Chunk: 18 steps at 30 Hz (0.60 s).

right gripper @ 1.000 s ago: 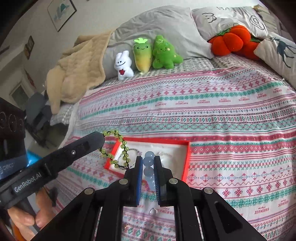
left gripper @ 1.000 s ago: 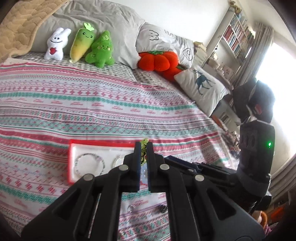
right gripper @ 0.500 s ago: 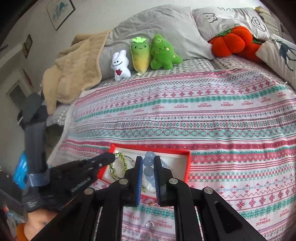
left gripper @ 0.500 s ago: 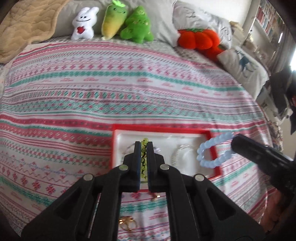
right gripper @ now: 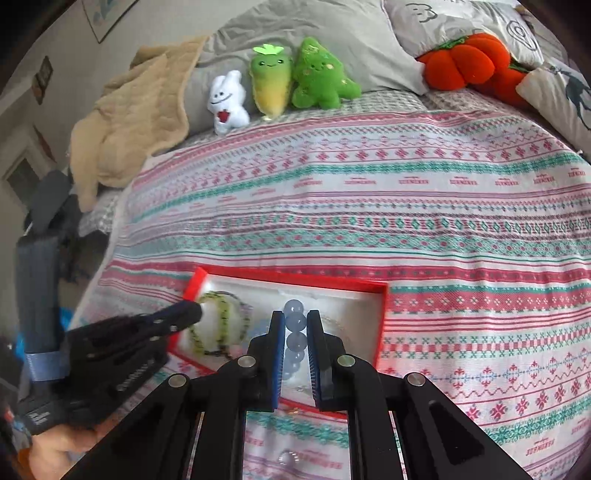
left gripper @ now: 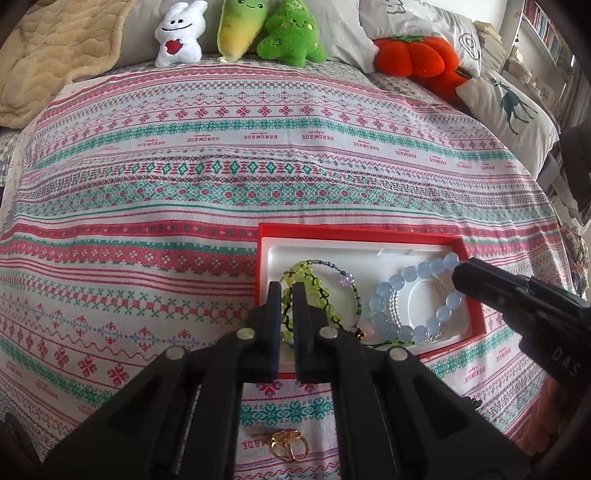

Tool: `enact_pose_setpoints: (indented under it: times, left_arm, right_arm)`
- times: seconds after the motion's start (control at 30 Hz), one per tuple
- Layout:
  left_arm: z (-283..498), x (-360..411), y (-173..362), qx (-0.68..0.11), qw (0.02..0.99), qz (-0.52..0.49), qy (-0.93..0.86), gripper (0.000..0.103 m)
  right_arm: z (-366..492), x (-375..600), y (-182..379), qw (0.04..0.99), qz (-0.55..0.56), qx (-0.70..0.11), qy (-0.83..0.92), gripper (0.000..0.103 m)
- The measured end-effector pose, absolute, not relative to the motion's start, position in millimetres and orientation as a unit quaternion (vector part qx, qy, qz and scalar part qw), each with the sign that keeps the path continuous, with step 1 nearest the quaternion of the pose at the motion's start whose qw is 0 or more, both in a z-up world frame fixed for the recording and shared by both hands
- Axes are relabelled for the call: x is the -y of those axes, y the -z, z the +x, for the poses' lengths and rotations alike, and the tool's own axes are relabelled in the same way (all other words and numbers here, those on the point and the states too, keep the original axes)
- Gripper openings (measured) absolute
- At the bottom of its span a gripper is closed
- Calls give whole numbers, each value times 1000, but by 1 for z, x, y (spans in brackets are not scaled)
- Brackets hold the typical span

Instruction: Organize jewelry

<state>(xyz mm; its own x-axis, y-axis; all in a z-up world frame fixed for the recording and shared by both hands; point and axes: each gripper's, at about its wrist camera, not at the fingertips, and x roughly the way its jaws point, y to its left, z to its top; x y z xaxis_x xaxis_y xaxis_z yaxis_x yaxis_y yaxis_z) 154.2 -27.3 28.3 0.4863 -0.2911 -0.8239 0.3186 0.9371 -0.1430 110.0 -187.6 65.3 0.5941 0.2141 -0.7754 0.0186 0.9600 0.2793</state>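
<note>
Two gold rings (left gripper: 289,445) lay on the patterned bedspread (left gripper: 184,206) nearest the bed's front edge. Beyond them, the left gripper (left gripper: 287,295) had its fingers clamped on a green beaded bracelet (left gripper: 295,273), and the right gripper (right gripper: 296,325) pinched a pale blue beaded bracelet (left gripper: 413,299), both over the red-rimmed white tray (left gripper: 354,230). Plush toys (left gripper: 243,29) lined the bed's far edge.

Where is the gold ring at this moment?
In the left wrist view, the gold ring lies on the patterned bedspread, outside the red jewelry box, on its near side, between the arms of the left gripper.
</note>
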Motion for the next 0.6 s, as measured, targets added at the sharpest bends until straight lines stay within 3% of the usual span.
enact_pose_setpoints:
  times: [0.17,0.27,0.37,0.43,0.47,0.5,0.6]
  left_arm:
    - [153,29,-31,-469,865,15,180,8]
    - [149,30,-34,-463,867,22,184,30]
    - [144,29,-39,-460,867,23,190,38]
    - [139,28,-42,-457,869,29,186,54]
    - [137,27,-45,-452,872,32,184,57]
    - [134,26,-47,-450,873,33,184,60]
    - [127,21,-53,-450,873,31,186,66]
  right_arm:
    - [111,195,-63,882,129,-452,-39,15]
    - [110,193,-66,880,122,-457,-42,17]
    - [107,191,-68,878,106,-464,-46,21]
    - [102,191,-69,879,96,-466,-41,34]
    - [100,192,-70,879,95,-466,-40,57]
    - [95,193,-73,882,96,-460,-38,71]
    - [83,193,-81,888,86,-449,-40,72]
